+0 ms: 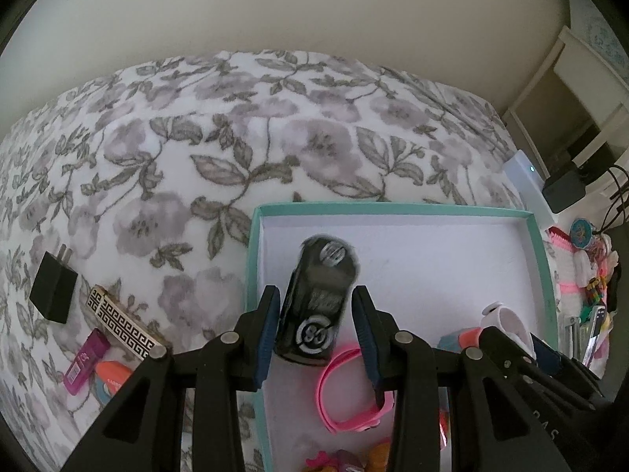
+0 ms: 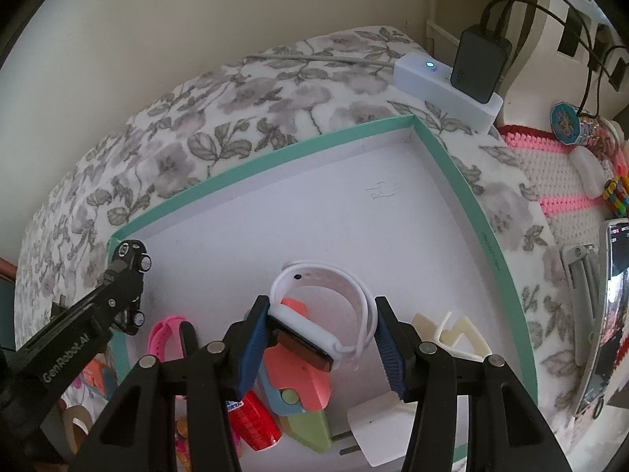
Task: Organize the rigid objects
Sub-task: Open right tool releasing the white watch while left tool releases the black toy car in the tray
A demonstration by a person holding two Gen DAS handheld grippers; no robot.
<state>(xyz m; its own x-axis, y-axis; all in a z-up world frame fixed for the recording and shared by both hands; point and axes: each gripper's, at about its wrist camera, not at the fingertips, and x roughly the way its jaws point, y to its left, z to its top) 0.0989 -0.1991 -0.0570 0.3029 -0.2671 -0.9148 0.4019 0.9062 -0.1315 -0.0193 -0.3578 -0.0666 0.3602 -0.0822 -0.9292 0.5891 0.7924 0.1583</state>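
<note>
Toy car [image 1: 316,299], black, held over the left side of the teal-rimmed box [image 1: 542,251]; the left gripper [image 1: 314,330] appears to pinch its flanks, though blur hides the exact contact. Judged light, rigid and glossy, so likely slippery; grip across the body, not the wheels. The right gripper [image 2: 320,338] stands spread about a white watch [image 2: 314,314], whose springy band would best be taken at the stiff case. Counted: one car, one white watch, one pink band [image 1: 346,389], one white plug [image 2: 377,432] in the box; outside it, one black charger [image 1: 53,291].
</note>
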